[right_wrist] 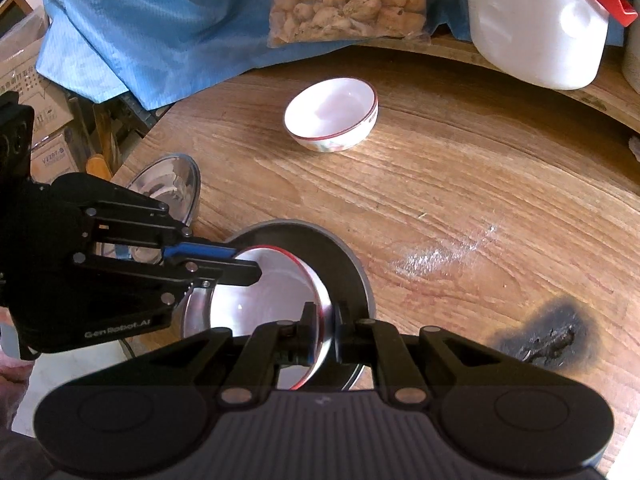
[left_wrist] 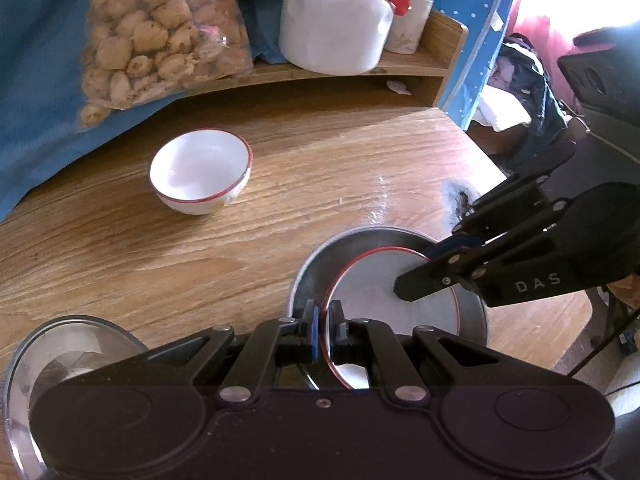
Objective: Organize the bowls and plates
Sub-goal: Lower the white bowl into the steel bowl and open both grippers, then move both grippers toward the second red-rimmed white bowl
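Observation:
A white plate with a red rim (left_wrist: pixel 380 292) rests inside a grey metal plate (left_wrist: pixel 316 264) near the table's front edge. My left gripper (left_wrist: pixel 324 320) is shut on the white plate's near-left rim. My right gripper (right_wrist: pixel 328 316) is shut on the plate's opposite rim, and it shows in the left wrist view (left_wrist: pixel 416 276) reaching in from the right. The white plate (right_wrist: pixel 276 284) and the metal plate (right_wrist: pixel 344 256) also show in the right wrist view. A white bowl with a red rim (left_wrist: pixel 200 172) stands upright farther back on the table, apart from both grippers.
A clear glass bowl (left_wrist: pixel 52 356) sits at the table's left front. A bag of biscuits (left_wrist: pixel 160 28), a white jug with a red handle (left_wrist: pixel 336 20) and a tin (left_wrist: pixel 412 12) stand on a wooden shelf behind. A burn mark (right_wrist: pixel 548 336) is on the wooden table (left_wrist: pixel 300 168).

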`<control>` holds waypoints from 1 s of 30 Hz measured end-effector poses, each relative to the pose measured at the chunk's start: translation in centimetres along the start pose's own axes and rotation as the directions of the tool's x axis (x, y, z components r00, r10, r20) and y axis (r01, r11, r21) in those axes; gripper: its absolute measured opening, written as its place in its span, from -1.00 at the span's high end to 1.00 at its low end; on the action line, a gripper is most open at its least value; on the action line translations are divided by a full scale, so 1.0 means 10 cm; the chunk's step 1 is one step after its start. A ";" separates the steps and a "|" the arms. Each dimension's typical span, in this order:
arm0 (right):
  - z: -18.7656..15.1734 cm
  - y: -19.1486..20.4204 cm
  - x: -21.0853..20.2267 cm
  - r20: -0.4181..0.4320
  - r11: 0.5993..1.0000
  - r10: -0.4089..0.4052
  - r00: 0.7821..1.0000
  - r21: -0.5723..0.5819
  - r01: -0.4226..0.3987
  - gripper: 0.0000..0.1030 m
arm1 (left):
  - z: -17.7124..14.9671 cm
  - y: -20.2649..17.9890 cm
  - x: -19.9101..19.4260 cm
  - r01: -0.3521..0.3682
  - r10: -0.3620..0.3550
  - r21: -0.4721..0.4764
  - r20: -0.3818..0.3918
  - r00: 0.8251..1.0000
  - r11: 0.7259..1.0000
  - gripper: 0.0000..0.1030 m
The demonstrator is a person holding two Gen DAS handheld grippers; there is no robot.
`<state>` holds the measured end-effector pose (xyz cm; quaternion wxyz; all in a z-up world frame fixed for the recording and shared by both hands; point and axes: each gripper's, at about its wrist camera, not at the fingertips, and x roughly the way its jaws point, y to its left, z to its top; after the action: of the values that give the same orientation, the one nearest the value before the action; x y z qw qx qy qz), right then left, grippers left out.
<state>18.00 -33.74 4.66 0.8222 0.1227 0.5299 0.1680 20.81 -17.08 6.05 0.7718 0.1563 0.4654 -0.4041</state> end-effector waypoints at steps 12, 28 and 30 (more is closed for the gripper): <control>-0.02 -0.04 -0.03 0.018 1.000 -0.005 1.000 0.013 0.005 0.73 | 0.04 0.04 -0.06 0.014 -0.013 -0.029 0.025 1.000 0.999 0.91; 0.08 -0.17 -0.30 0.140 0.997 0.049 0.989 0.050 -0.057 0.27 | 0.21 0.35 -0.28 -0.050 0.078 -0.177 0.157 0.985 0.983 -0.59; 0.13 -0.21 -0.34 0.185 0.995 0.065 0.981 0.061 -0.078 0.11 | 0.23 0.44 -0.26 -0.086 0.124 -0.226 0.159 0.979 0.970 -0.76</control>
<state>18.21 -37.12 7.25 0.8561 0.1844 0.4528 0.1675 24.92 -14.56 8.85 0.8420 0.0597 0.4295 -0.3211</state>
